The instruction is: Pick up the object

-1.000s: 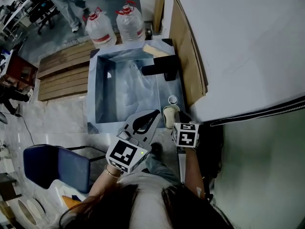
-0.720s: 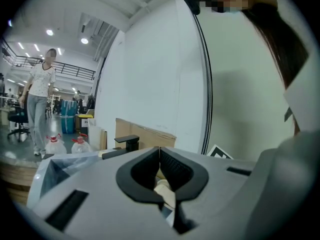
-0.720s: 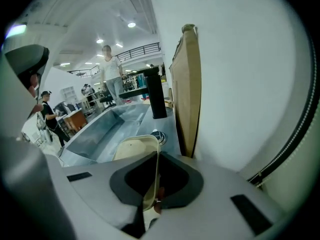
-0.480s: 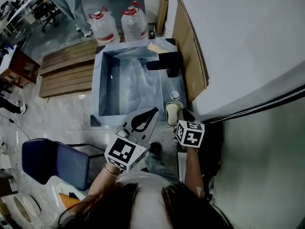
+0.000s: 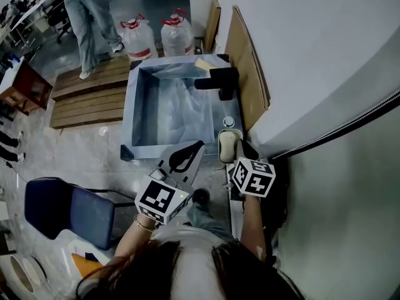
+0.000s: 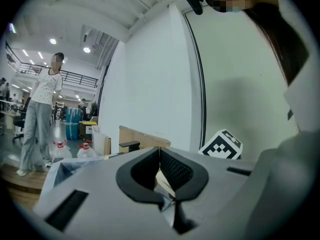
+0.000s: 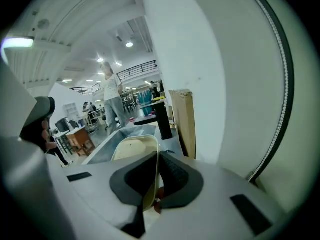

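As you hold on, cream dish [image 5: 227,144]: unmoved, at bin's [image 5: 127,120] near right corner.
Right gripper [image 7: 156,159]: clamped on dish's near rim.
Left gripper [image 6: 160,151]: jaws together.

No words, numbers or brands can be read — the left marker cube [image 5: 161,199] and right marker cube [image 5: 254,176] bear only black-and-white squares.

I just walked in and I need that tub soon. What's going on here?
A person stands at the near end of the tub with a gripper in each hand. The right gripper is shut on the rim of a cream object and holds it over the tub's near right corner. The left gripper hovers beside it, shut, apparently with nothing in it.
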`<move>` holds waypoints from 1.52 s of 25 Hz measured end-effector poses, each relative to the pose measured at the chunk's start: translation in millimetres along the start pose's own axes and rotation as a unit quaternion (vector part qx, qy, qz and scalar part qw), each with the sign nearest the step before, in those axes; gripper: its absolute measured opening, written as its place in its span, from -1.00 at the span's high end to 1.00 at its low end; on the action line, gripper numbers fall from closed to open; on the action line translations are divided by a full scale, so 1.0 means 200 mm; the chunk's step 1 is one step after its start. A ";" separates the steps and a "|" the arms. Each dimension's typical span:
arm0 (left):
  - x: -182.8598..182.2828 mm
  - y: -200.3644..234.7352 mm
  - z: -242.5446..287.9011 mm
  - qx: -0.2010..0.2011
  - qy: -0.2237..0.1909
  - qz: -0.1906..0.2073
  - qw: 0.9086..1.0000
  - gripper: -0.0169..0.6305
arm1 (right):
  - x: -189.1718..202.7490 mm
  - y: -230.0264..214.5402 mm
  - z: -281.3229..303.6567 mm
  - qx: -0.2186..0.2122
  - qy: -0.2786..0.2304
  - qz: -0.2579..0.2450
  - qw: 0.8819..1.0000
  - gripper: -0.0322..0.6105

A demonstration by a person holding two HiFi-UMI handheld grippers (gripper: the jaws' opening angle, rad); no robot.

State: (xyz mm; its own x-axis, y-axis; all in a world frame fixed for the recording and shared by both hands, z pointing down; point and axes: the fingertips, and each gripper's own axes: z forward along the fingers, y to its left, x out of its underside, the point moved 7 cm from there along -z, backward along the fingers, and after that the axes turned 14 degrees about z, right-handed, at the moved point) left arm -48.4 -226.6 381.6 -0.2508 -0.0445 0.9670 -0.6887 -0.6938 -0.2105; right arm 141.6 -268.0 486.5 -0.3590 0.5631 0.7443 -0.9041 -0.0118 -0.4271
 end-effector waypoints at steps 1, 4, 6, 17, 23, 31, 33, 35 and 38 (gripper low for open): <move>-0.01 -0.01 -0.02 -0.001 -0.003 0.001 1.000 0.92 | -0.01 0.01 -0.03 -0.002 -0.006 0.000 1.000 0.79; -0.02 -0.03 -0.08 -0.006 -0.009 0.000 1.000 0.92 | -0.02 0.06 -0.11 -0.007 -0.021 0.000 1.000 0.79; -0.03 -0.05 -0.12 -0.011 -0.010 -0.007 1.000 0.92 | -0.03 0.08 -0.16 -0.012 -0.030 -0.001 0.999 0.79; -0.09 -0.15 -0.37 -0.029 -0.035 0.004 0.999 0.92 | -0.02 0.27 -0.48 -0.041 -0.068 -0.011 0.997 0.79; -0.11 -0.24 -0.53 -0.033 -0.045 0.009 0.998 0.92 | 0.03 0.35 -0.65 -0.049 -0.081 -0.019 0.995 0.79; -0.16 -0.36 -0.72 -0.039 -0.055 0.014 0.998 0.92 | 0.11 0.42 -0.87 -0.057 -0.096 -0.027 0.993 0.79; -0.17 -0.39 -0.78 -0.041 -0.057 0.017 0.997 0.92 | 0.13 0.44 -0.92 -0.059 -0.101 -0.028 0.993 0.79; -0.18 -0.41 -0.83 -0.043 -0.061 0.018 0.997 0.92 | 0.15 0.46 -0.98 -0.061 -0.105 -0.028 0.992 0.79; -0.20 -0.45 -0.91 -0.046 -0.067 0.021 0.996 0.92 | 0.18 0.49 -1.06 -0.064 -0.112 -0.031 0.991 0.79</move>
State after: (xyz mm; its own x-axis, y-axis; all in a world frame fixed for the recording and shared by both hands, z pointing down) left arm -100.1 -31.3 335.8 -0.1918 -0.1723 0.9662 -0.7398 -0.6215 -0.2577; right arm 88.8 -72.7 362.4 -0.3600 0.3618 0.8600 -0.8941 0.1294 -0.4287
